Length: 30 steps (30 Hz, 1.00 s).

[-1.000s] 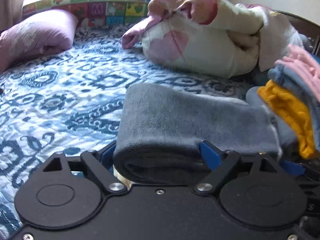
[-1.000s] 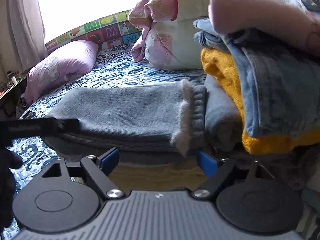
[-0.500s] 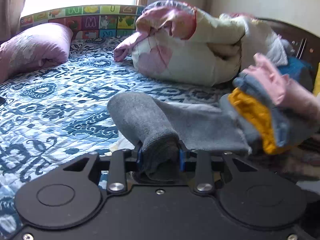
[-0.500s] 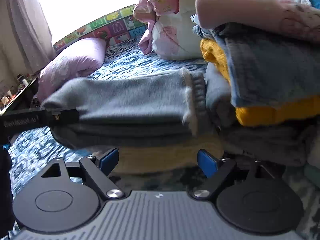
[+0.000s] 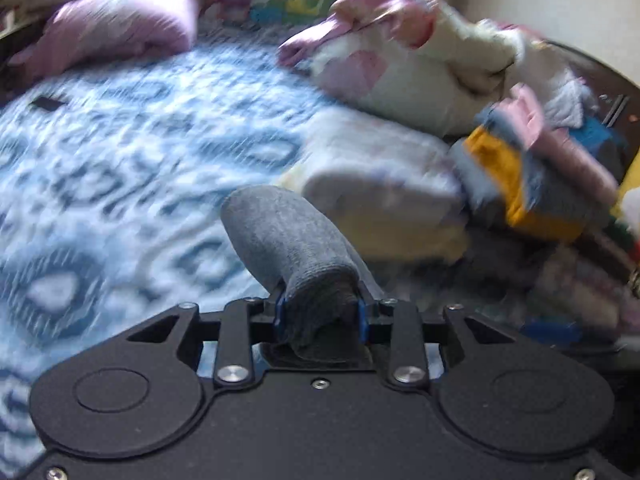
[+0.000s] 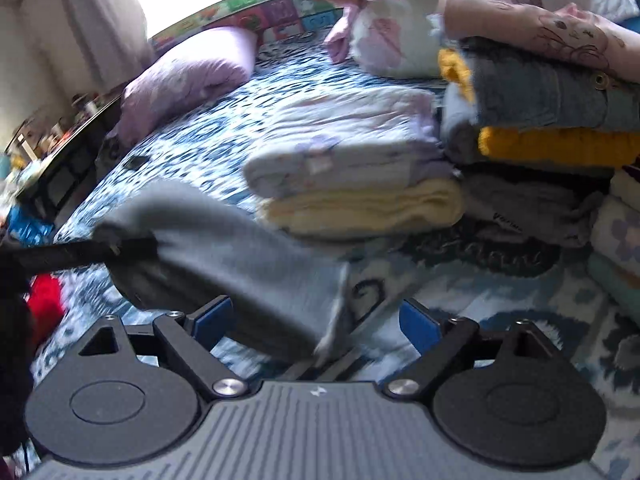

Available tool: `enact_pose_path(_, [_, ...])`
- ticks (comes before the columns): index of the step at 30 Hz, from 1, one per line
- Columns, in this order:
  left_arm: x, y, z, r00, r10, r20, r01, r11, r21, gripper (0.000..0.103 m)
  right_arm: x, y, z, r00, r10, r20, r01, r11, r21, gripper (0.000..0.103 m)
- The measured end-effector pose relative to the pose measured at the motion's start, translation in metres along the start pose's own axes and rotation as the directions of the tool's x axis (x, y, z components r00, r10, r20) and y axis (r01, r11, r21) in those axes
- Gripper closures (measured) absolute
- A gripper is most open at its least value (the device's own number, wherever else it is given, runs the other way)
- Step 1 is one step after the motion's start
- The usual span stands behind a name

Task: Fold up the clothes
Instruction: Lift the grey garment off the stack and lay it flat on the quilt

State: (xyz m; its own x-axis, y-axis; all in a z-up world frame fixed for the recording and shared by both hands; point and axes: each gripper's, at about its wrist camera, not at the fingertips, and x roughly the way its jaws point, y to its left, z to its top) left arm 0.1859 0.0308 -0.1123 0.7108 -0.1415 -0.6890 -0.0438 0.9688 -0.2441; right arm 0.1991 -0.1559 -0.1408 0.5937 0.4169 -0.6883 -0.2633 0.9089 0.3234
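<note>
My left gripper (image 5: 320,314) is shut on a folded grey garment (image 5: 288,236) and holds it above the blue patterned bedspread (image 5: 120,160). In the right wrist view the same grey garment (image 6: 240,256) hangs across the front of my right gripper (image 6: 316,320), which is open, its blue pads apart on either side of the cloth. The black left gripper (image 6: 80,252) shows at the left, clamped on the garment's far end. The frames are blurred by motion.
A folded white floral and yellow stack (image 6: 352,168) lies on the bed. To its right is a taller pile with grey, yellow, denim and pink items (image 6: 552,120). A rolled quilt (image 5: 400,68) and a purple pillow (image 5: 120,28) lie at the back.
The left gripper closed on the grey garment and lifted it off the white and yellow stack, carrying it left and toward me. The right gripper stayed open and pulled back.
</note>
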Motion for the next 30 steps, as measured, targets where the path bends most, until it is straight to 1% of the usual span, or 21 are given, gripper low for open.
enact_pose_path(4, [-0.016,0.018,-0.023,1.0,0.008,-0.014,-0.009,0.997,-0.075,0.073,-0.003,0.02,-0.02,0.999,0.018,-0.028,-0.018,1.0,-0.013,0.013])
enact_pose_path(7, [-0.03,0.026,-0.031,1.0,-0.003,-0.005,0.003,0.994,-0.11,0.073,-0.006,0.035,-0.036,0.998,0.031,-0.048,-0.032,0.999,-0.022,0.014])
enact_pose_path(9, [-0.036,0.037,-0.038,1.0,0.005,0.0,-0.005,0.992,-0.126,0.073,-0.008,0.044,-0.046,0.997,0.04,-0.062,-0.041,0.999,-0.028,0.013])
enact_pose_path(12, [-0.037,0.063,-0.05,0.999,0.033,-0.015,-0.035,0.985,-0.167,0.072,-0.004,0.052,-0.056,0.996,0.038,-0.08,-0.041,0.999,-0.032,0.013])
enact_pose_path(13, [-0.038,0.072,-0.054,0.999,0.043,-0.021,-0.046,0.982,-0.181,0.07,-0.002,0.054,-0.059,0.995,0.039,-0.087,-0.042,0.999,-0.029,0.014])
enact_pose_path(14, [-0.035,0.079,-0.057,0.998,0.052,-0.035,-0.058,0.98,-0.188,0.063,0.002,0.055,-0.062,0.995,0.043,-0.095,-0.045,0.999,-0.025,0.014])
enact_pose_path(16, [-0.034,0.089,-0.062,0.995,0.095,-0.042,-0.101,0.977,-0.189,0.055,0.011,0.057,-0.067,0.993,0.051,-0.111,-0.053,0.999,-0.012,0.014])
enact_pose_path(17, [-0.036,0.092,-0.065,0.993,0.111,-0.032,-0.115,0.976,-0.184,0.051,0.016,0.058,-0.07,0.992,0.051,-0.115,-0.052,0.999,-0.009,0.015])
enact_pose_path(20, [-0.045,0.096,-0.07,0.989,0.146,0.013,-0.142,0.977,-0.157,0.049,0.032,0.059,-0.076,0.99,0.063,-0.126,-0.061,0.998,0.02,0.026])
enact_pose_path(22, [-0.046,0.094,-0.072,0.991,0.132,0.027,-0.128,0.985,-0.118,0.049,0.043,0.057,-0.08,0.988,0.079,-0.133,-0.073,0.996,0.049,0.04])
enact_pose_path(24, [-0.043,0.091,-0.075,0.991,0.131,0.029,-0.129,0.989,-0.079,0.048,0.056,0.054,-0.082,0.985,0.091,-0.143,-0.081,0.994,0.074,0.044])
enact_pose_path(25, [-0.04,0.093,-0.076,0.992,0.125,0.027,-0.123,0.989,-0.081,0.046,0.06,0.054,-0.084,0.984,0.099,-0.145,-0.088,0.993,0.085,0.045])
enact_pose_path(26, [-0.038,0.095,-0.078,0.993,0.117,0.024,-0.114,0.99,-0.088,0.042,0.064,0.053,-0.085,0.983,0.11,-0.146,-0.097,0.991,0.097,0.045])
enact_pose_path(28, [-0.03,0.101,-0.083,0.995,0.099,0.006,-0.097,0.989,-0.114,0.038,0.073,0.051,-0.087,0.979,0.147,-0.142,-0.129,0.983,0.132,0.043])
enact_pose_path(29, [-0.025,0.103,-0.085,0.995,0.098,-0.003,-0.098,0.988,-0.121,0.038,0.076,0.05,-0.087,0.977,0.162,-0.137,-0.141,0.979,0.148,0.042])
enact_pose_path(30, [-0.019,0.106,-0.087,0.995,0.099,-0.012,-0.1,0.987,-0.129,0.038,0.079,0.049,-0.088,0.976,0.174,-0.132,-0.152,0.975,0.161,0.036])
